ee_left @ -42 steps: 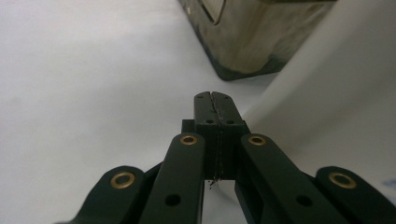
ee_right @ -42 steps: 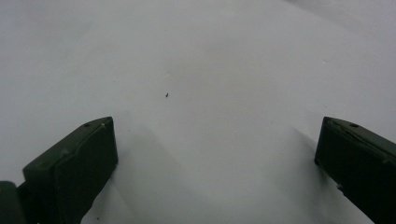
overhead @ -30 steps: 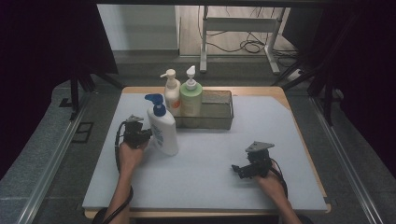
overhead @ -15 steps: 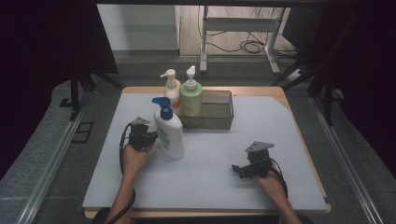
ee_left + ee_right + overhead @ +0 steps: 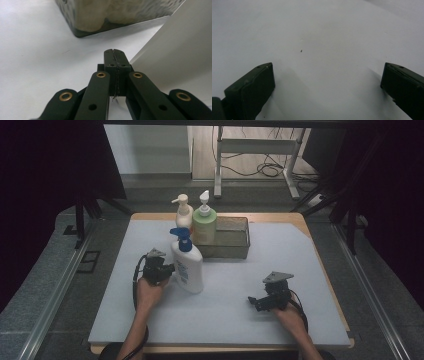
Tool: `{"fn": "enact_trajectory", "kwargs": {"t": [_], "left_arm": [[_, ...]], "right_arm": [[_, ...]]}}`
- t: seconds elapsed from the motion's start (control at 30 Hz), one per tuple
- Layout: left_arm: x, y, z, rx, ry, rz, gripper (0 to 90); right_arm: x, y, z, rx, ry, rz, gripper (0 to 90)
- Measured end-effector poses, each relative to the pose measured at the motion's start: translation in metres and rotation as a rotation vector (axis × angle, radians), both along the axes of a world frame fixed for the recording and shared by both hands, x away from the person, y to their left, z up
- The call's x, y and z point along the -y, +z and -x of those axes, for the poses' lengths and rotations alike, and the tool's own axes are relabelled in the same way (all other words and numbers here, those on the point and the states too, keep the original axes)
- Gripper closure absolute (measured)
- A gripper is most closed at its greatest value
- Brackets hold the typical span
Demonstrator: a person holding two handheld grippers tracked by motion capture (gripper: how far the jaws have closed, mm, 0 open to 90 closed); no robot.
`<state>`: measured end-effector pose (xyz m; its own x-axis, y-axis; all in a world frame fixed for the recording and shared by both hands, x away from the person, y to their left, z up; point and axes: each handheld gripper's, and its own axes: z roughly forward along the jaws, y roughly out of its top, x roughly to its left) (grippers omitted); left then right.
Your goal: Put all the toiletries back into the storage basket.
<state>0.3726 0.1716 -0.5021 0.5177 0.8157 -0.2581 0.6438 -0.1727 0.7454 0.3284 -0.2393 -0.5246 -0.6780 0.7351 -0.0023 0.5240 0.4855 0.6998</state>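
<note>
Two grippers are working this bench (image 5: 310, 270), and I am nudging the white bottle with the blue pump (image 5: 187, 265) across the pale mat with my left gripper (image 5: 167, 268), whose jaws are pressed fully together with nothing between them. The bottle is standing upright just in front of the mesh tray (image 5: 235, 240), where a cream pump bottle (image 5: 182, 212) and a green pump bottle (image 5: 204, 222) are standing at the tray's left end. In the left gripper view my closed tip (image 5: 115, 53) is sitting just beside the bottle's white side (image 5: 180, 50), with the tray's corner (image 5: 82, 27) ahead. My right gripper (image 5: 256, 301) is resting on the mat with its jaws wide apart, well clear of everything. To do this push well, I am judging that contact should stay low on the body, since a high shove could topple so tall a bottle, and that the motion should stay slow and straight.
</note>
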Motion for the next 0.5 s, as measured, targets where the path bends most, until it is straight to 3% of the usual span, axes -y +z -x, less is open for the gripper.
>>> {"fn": "enact_trajectory", "kwargs": {"t": [0.5], "left_arm": [[0.022,0.001,0.011,0.005,-0.059,-0.009,89.4]], "right_arm": [[0.0,0.0,0.0,-0.001,0.001,0.0,0.0]]}}
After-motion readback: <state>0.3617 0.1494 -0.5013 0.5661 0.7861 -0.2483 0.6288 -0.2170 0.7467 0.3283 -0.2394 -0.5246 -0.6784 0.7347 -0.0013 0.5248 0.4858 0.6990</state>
